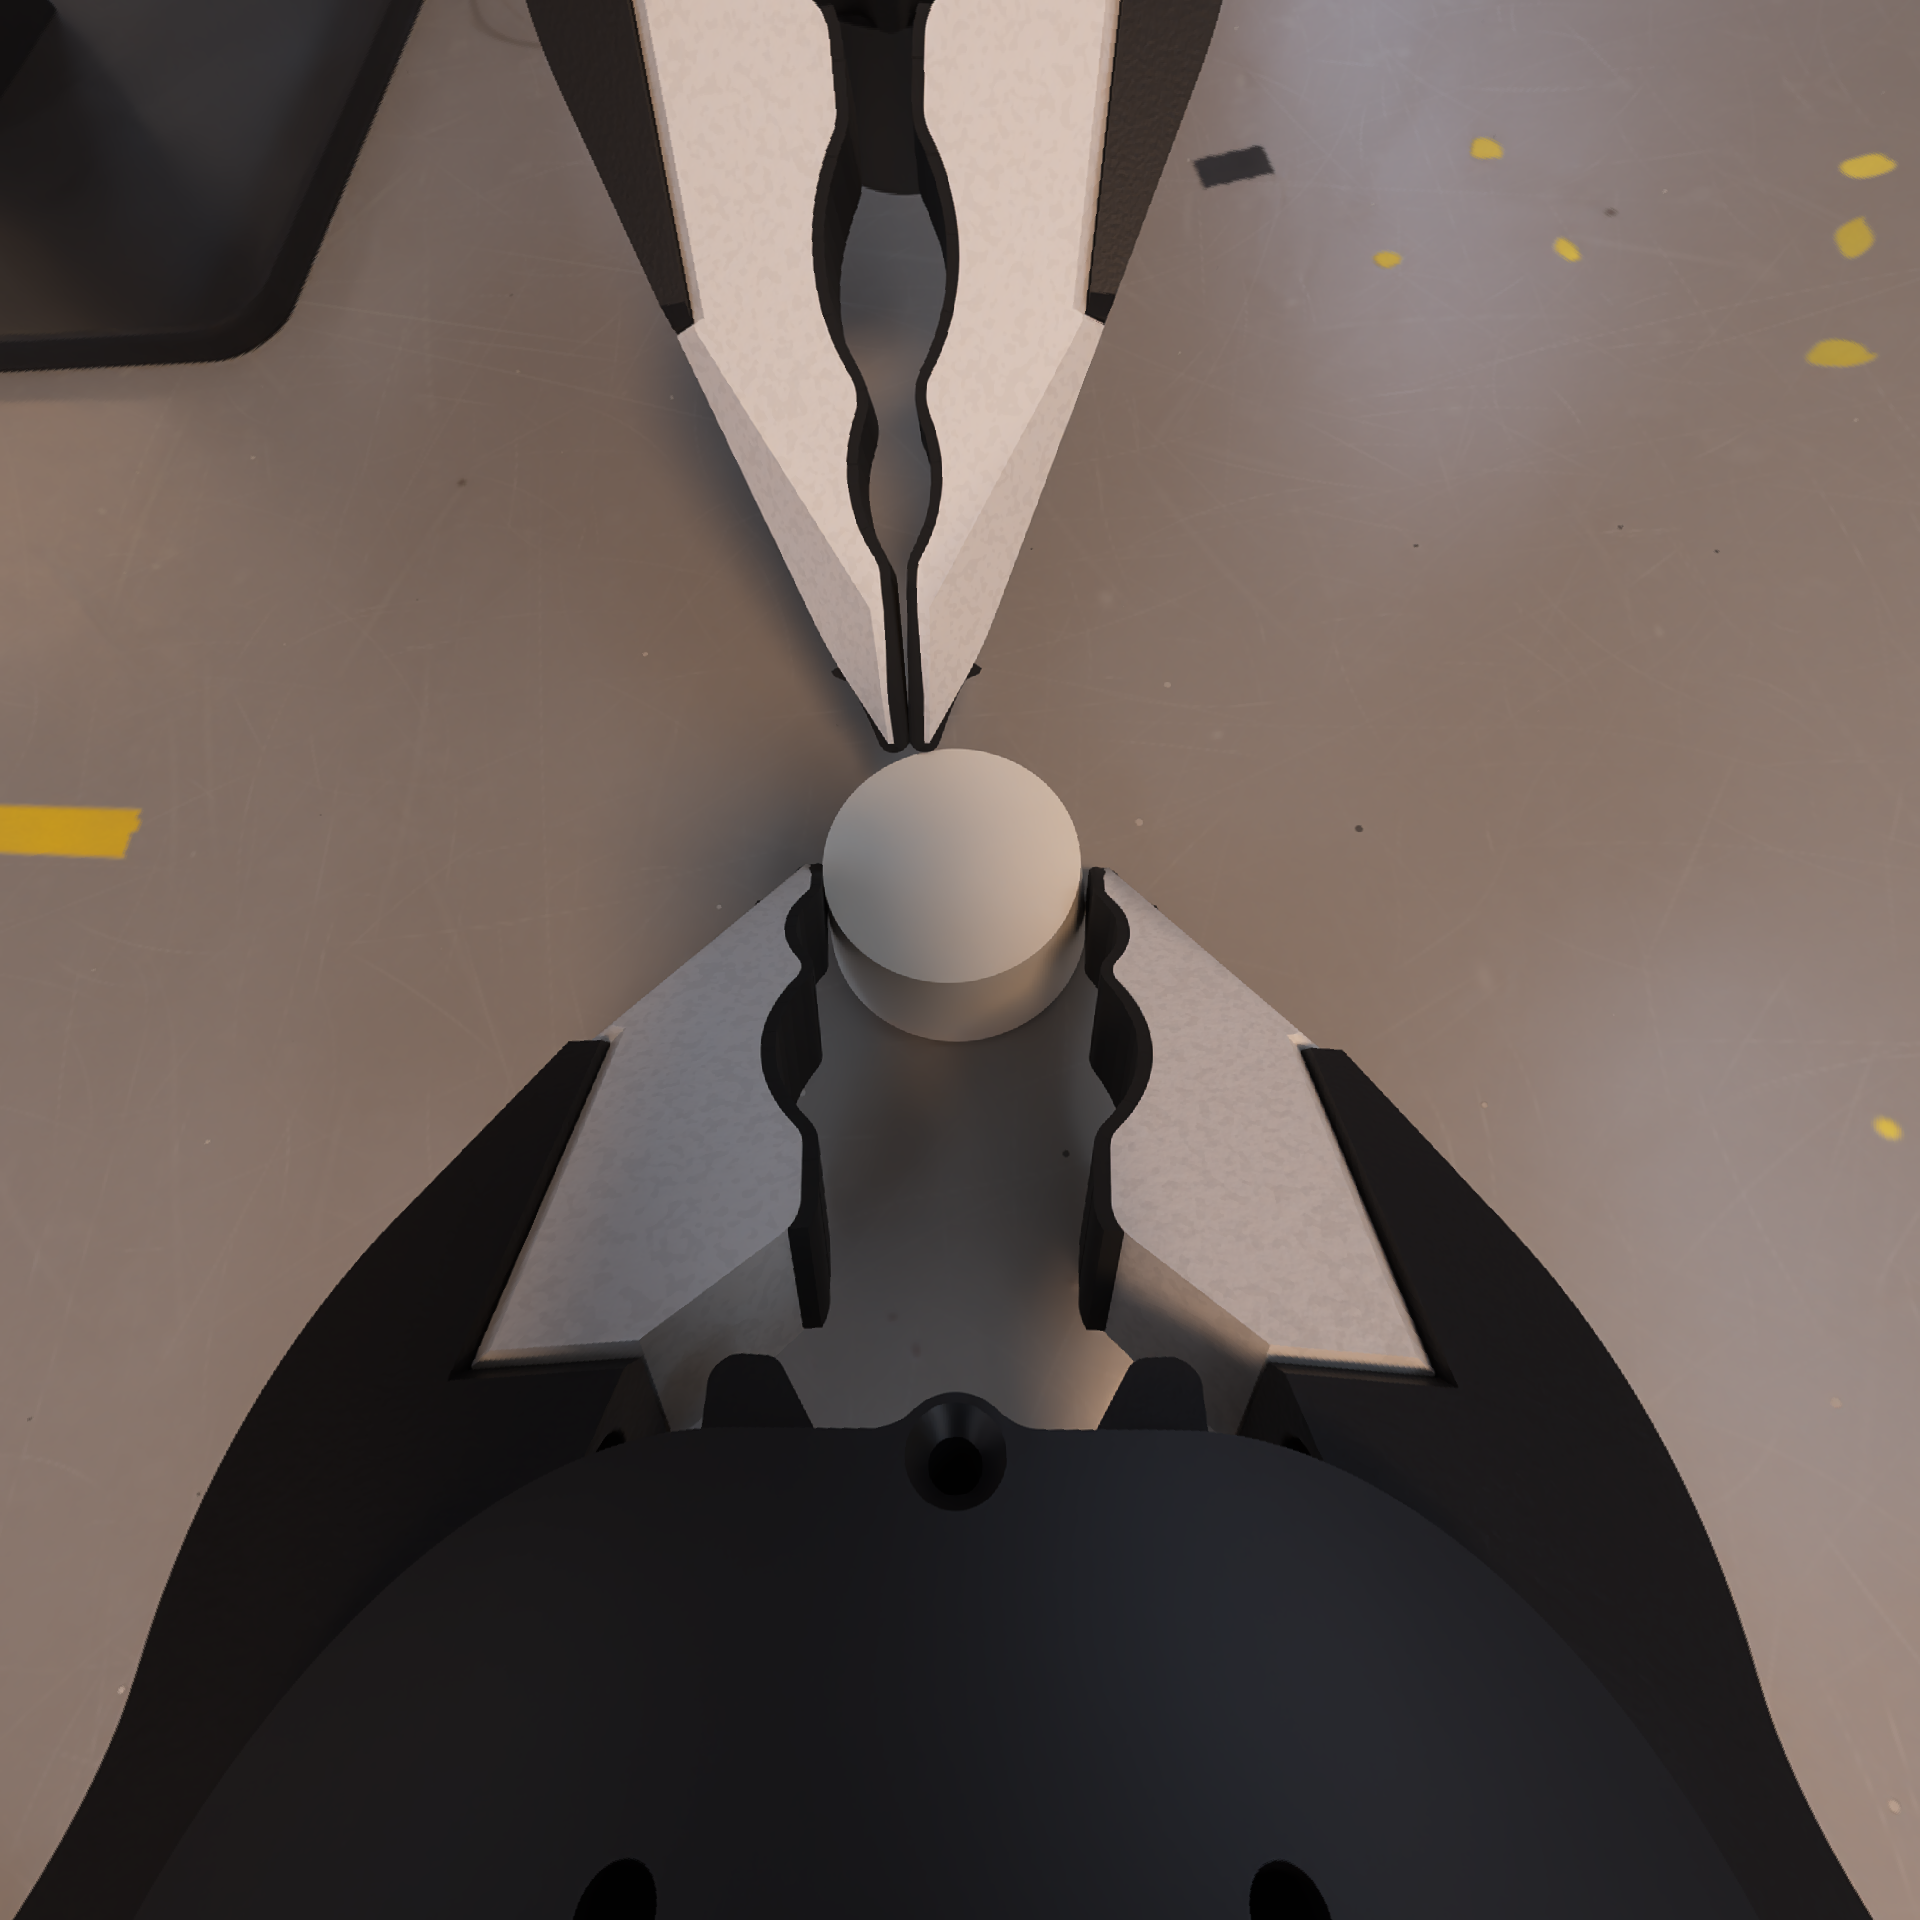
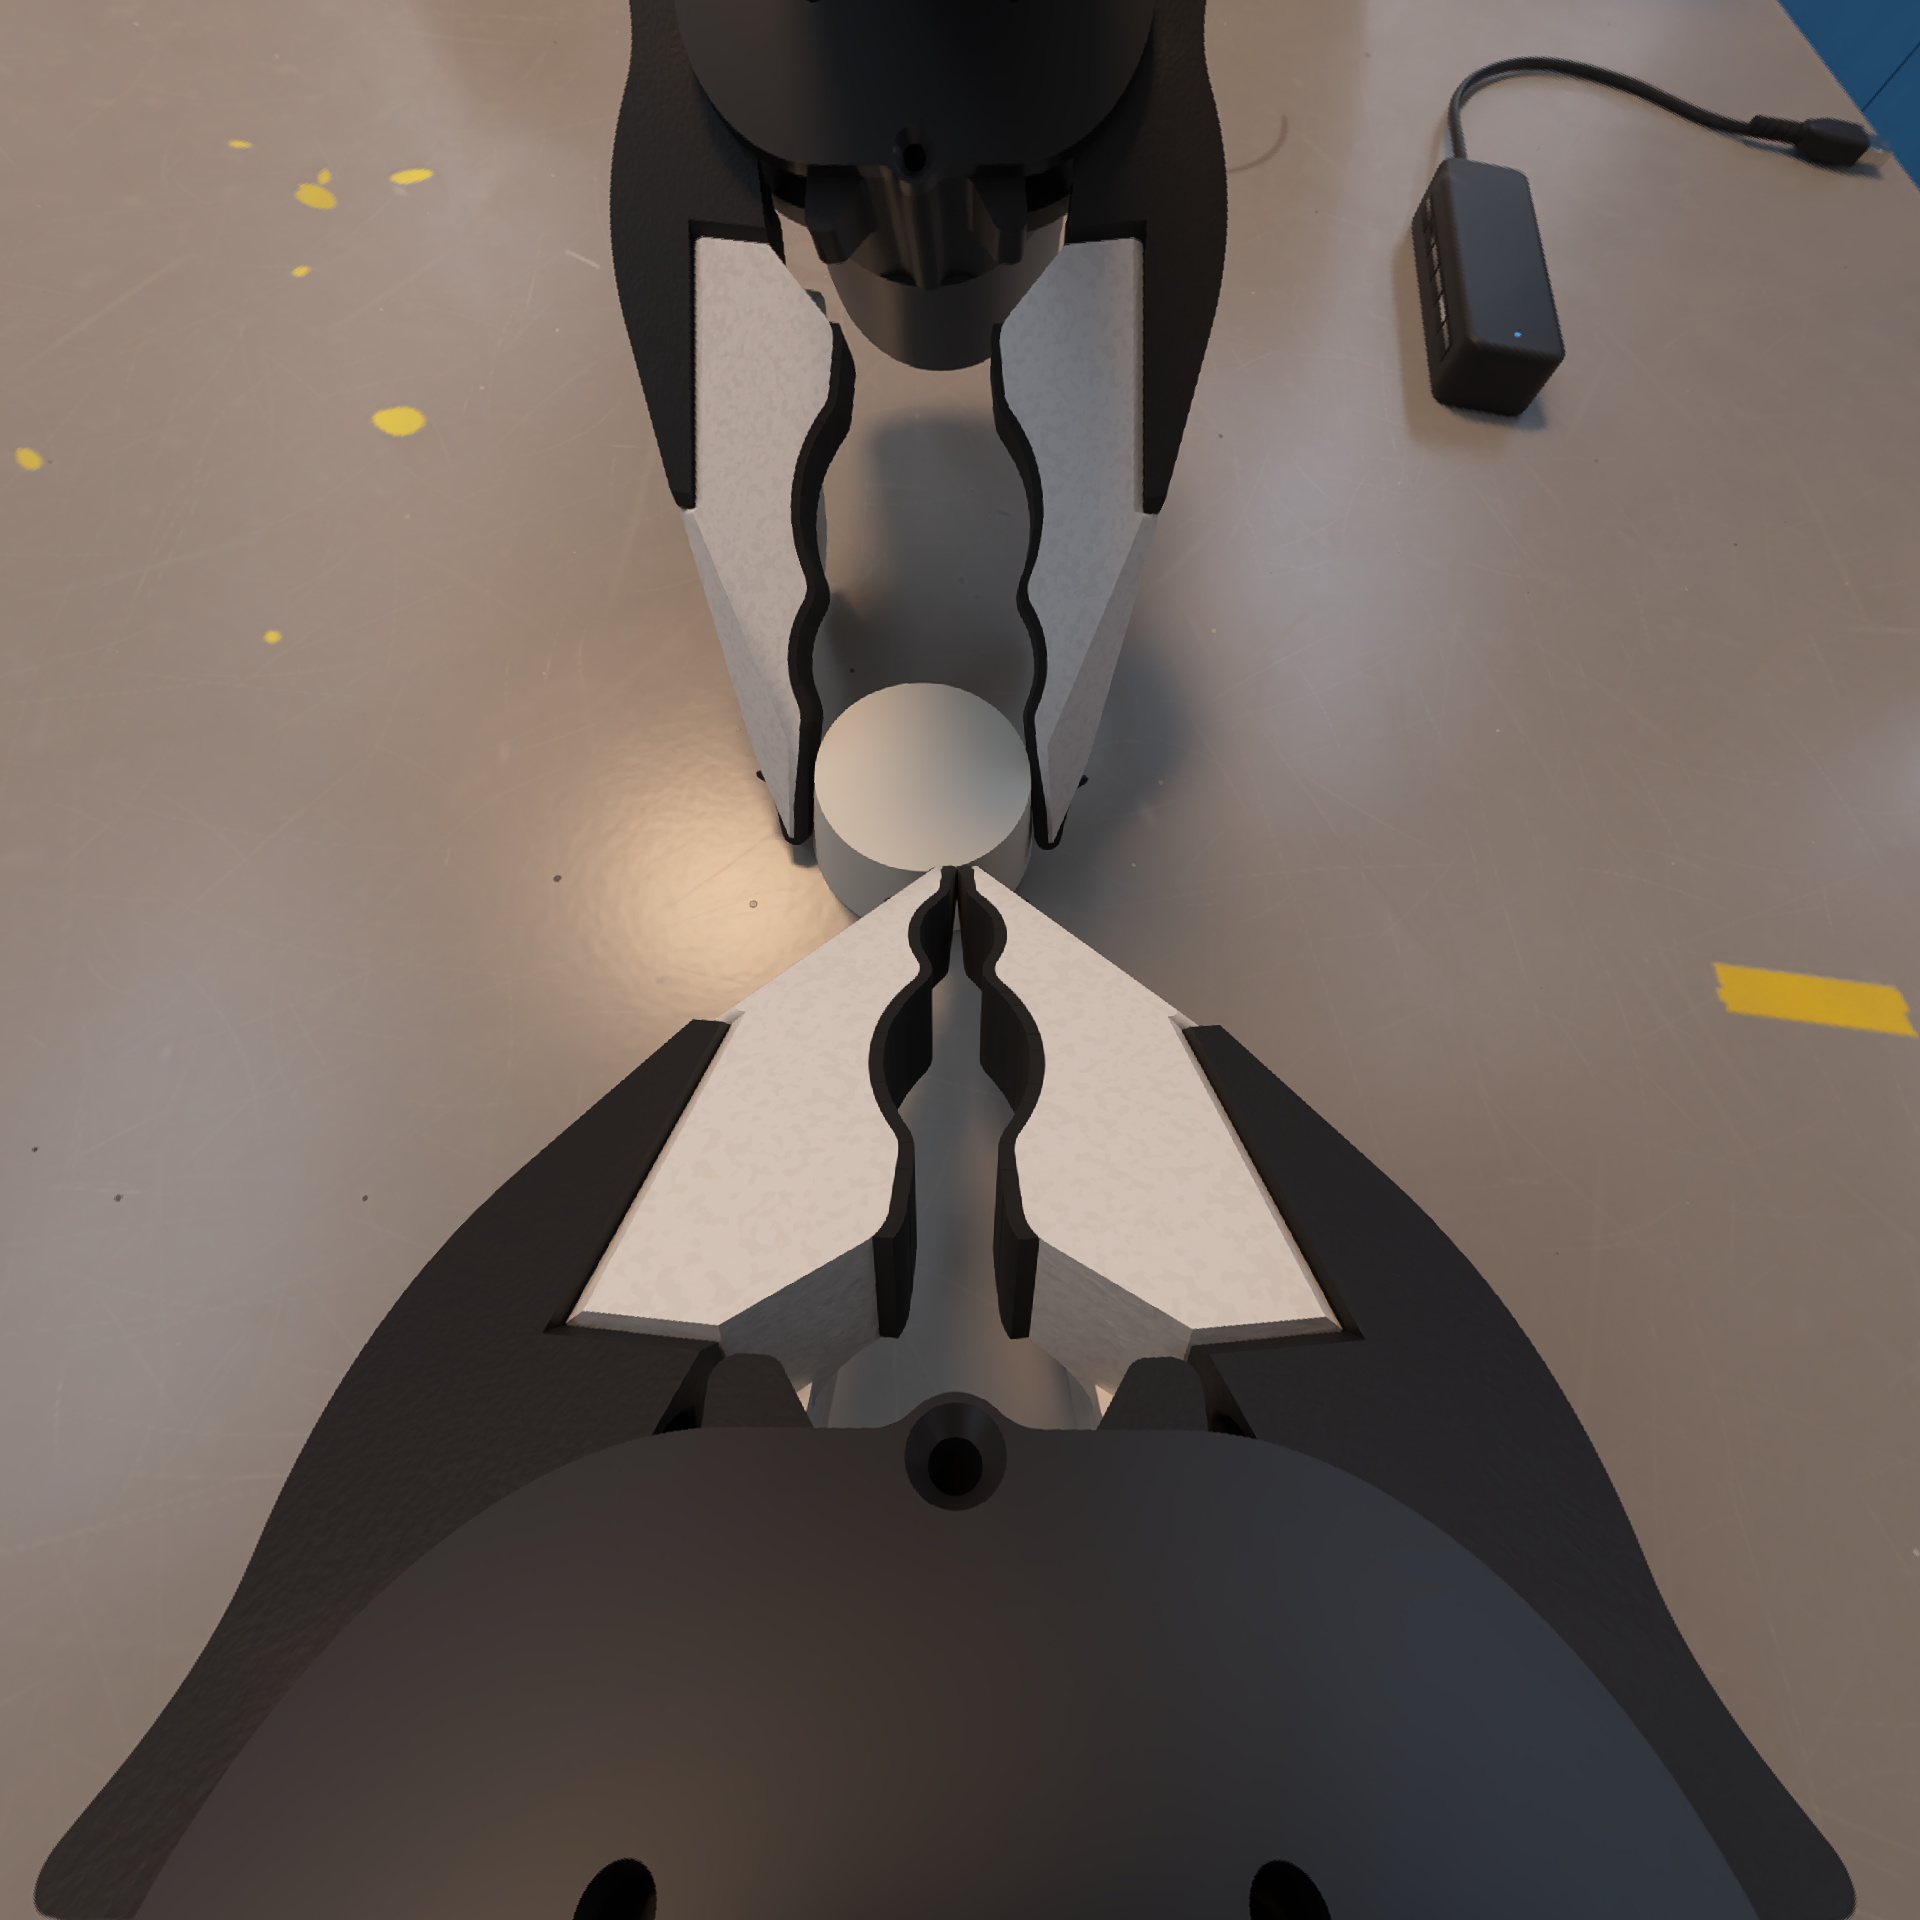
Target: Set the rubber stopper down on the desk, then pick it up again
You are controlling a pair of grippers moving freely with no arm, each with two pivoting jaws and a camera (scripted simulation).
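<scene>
Grey desk (image 1: pixel 416 582) w/ yellow flecks: your left gripper (image 1: pixel 952 883) pinched the rubber stopper (image 1: pixel 951 894) by its sides, right gripper (image 2: pixel 954 878) pressed together, tips beside it; prob. light, grippy, slightly soft.

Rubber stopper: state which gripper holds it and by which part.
The left gripper holds the rubber stopper by its curved sides, near the wide top; the right gripper is shut and empty.
</scene>
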